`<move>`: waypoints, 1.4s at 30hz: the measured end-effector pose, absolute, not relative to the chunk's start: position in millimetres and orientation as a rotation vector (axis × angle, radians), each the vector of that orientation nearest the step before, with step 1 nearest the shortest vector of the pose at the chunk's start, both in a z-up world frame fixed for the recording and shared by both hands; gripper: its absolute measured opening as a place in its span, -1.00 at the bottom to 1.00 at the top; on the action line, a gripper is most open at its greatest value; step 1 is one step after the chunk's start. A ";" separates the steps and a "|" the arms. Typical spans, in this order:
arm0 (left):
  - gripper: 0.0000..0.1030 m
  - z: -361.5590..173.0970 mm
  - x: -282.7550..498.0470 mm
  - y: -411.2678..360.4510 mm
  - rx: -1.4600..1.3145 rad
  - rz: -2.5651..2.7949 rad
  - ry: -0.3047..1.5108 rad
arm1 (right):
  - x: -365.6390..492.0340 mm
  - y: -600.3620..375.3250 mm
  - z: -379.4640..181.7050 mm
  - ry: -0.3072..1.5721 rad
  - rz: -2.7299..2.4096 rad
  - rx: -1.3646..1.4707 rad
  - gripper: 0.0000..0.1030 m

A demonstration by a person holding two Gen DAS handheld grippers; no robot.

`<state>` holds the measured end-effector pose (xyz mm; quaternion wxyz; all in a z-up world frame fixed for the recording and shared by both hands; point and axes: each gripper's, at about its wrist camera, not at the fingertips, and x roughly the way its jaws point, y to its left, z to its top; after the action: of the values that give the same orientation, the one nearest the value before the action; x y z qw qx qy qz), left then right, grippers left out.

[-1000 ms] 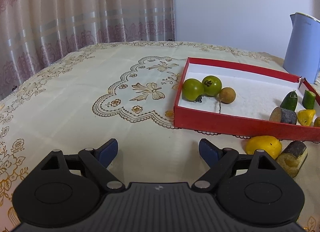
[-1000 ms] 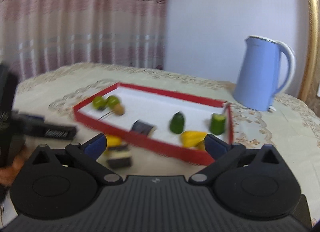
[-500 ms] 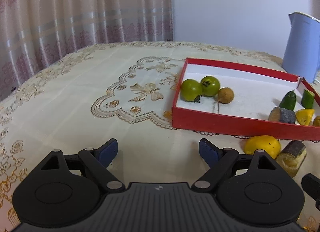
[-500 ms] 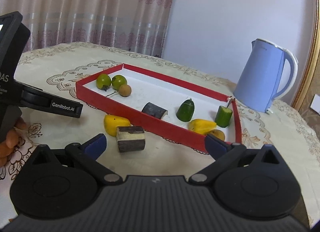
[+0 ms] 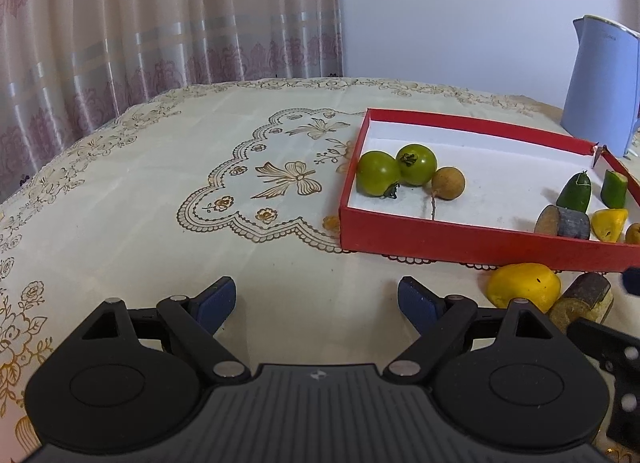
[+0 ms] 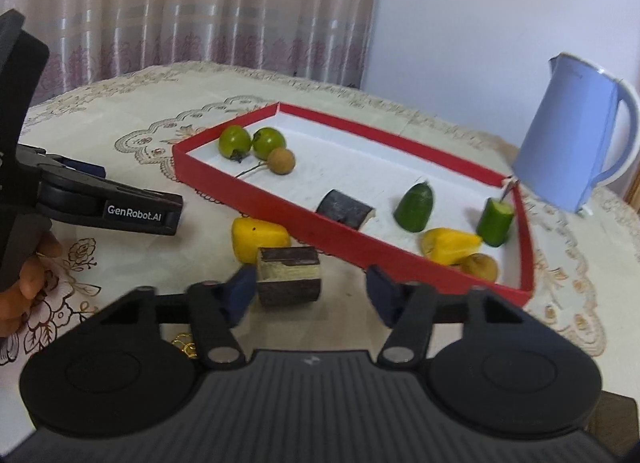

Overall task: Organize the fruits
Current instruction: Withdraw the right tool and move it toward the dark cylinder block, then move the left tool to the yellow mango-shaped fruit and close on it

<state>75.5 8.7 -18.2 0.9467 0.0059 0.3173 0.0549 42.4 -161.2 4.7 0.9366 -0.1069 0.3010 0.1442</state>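
Hovering low at the bottom of the right wrist frame, your right gripper [image 6: 308,293] has its jaws spread wide, holding nothing, lined up on the cut sugarcane chunk [image 6: 289,276] lying on the tablecloth [image 6: 120,263], its left pad nearly touching. Just behind sits the yellow fruit [image 6: 258,238], tight against the red tray [image 6: 280,209] wall, so that wall crowds your approach. Your left gripper [image 5: 316,305] waits wide and empty, centre-left. Further back: green tomatoes [image 6: 252,141] in the tray, blue kettle [image 6: 572,139] upper right.
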 end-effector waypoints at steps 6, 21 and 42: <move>0.72 -18.2 75.4 6.8 0.025 0.107 0.647 | 50.7 -159.9 2.2 0.648 0.307 -0.191 -0.39; 0.72 1.3 60.5 -42.7 0.141 -0.021 0.565 | 7.4 -235.0 1.7 0.497 -0.020 0.110 1.00; 1.00 -7.3 52.1 -32.1 0.321 0.129 0.516 | 18.0 -264.6 -13.5 0.590 -0.009 0.298 1.00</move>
<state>52.1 -32.1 -7.3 0.9522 0.1577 0.2537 0.0636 18.0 -264.6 -13.5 0.9460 0.1461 0.2895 -0.0043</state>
